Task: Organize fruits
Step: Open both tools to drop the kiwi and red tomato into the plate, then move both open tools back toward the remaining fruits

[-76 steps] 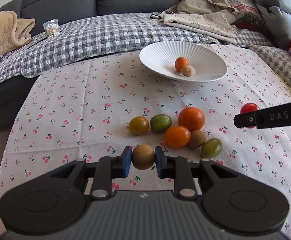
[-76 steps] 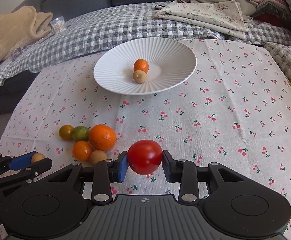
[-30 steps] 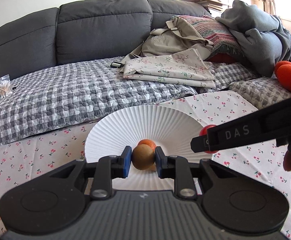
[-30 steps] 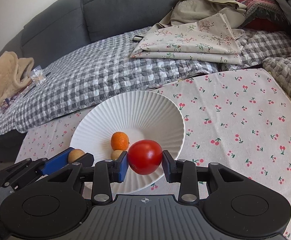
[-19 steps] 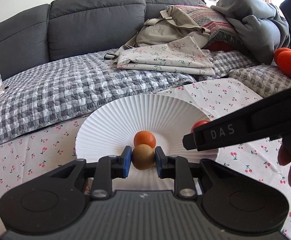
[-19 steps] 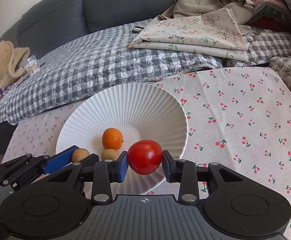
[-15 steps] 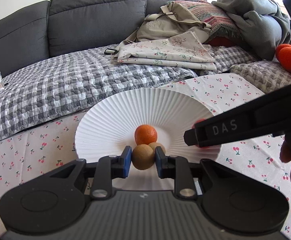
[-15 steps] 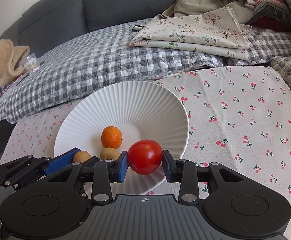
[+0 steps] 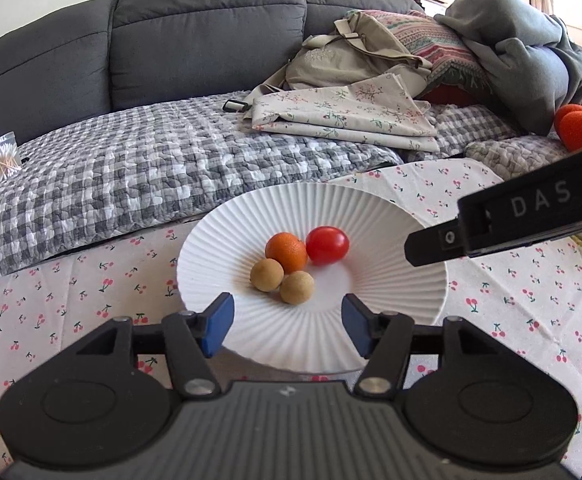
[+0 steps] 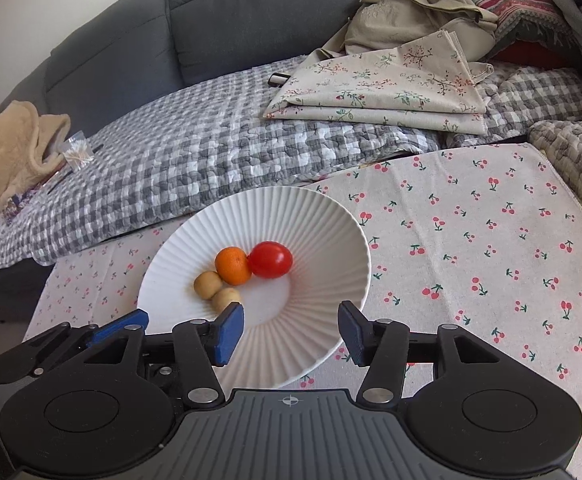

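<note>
Both tools stand spread wide and empty over the near rim of the white ribbed plate (image 9: 391,216): the left tool (image 9: 287,322) and the right tool (image 10: 291,326). Four fruits cluster touching in the plate's centre. The red tomato (image 10: 270,259) lies on its side, long axis running left to right, against the orange mandarin (image 10: 233,265). Two small tan fruits (image 10: 207,284) sit in front. The plate rests on a cherry-print cloth (image 10: 491,248) over the tabletop.

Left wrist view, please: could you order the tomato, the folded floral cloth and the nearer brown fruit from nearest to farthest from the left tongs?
1. Brown fruit, in the plate, just ahead of the left tongs.
2. Tomato, deeper in the plate, slightly right.
3. Folded floral cloth, on the sofa, far right.
</note>
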A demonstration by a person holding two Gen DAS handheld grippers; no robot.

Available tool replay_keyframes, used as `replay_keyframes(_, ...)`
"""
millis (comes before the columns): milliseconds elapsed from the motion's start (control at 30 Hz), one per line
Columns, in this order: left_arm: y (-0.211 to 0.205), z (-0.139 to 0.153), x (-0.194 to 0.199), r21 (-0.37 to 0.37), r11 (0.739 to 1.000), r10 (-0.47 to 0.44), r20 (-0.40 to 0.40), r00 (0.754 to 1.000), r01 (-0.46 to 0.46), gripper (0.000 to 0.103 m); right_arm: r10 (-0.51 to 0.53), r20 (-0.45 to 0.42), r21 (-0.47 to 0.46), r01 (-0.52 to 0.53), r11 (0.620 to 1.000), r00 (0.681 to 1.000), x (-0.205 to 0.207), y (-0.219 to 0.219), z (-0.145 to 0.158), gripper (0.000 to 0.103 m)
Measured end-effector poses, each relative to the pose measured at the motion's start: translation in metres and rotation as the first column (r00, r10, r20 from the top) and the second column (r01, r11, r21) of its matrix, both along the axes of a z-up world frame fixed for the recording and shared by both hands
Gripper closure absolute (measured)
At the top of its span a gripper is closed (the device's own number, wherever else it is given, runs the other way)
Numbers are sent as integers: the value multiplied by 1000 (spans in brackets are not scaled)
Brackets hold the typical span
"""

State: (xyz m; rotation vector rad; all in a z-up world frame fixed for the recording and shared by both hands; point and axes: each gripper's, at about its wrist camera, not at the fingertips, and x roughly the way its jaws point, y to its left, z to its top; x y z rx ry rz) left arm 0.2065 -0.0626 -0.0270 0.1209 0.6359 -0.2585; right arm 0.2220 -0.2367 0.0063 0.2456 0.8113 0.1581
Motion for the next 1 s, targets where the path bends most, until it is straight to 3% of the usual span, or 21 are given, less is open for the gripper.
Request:
replay_keyframes(200, 9, 14, -13, -25, 999, 25, -4, 1000, -25, 35, 26, -33, 26, -25, 999, 999, -13, 2, 7, 37)
replay_keyframes(333, 11, 24, -26, -4, 999, 44, -3, 999, -44, 23, 46, -20, 17, -46, 999, 999, -28, 9, 19, 24)
replay_keyframes(600, 29, 35, -49, -5, 989, 147, -85, 985, -148, 4, 84, -21, -22, -85, 996, 996, -61, 20, 31, 12)
replay_keyframes(800, 45, 43, -68, -17, 980, 193, -133, 972, -197, 2, 127, -7, -38, -127, 991, 992, -91, 30, 47, 3)
replay_keyframes(1000, 62, 52, -91, -27, 969, 238, -140, 961, -244, 1, 136, 11, -13, -135, 991, 991, -114, 30, 58, 2)
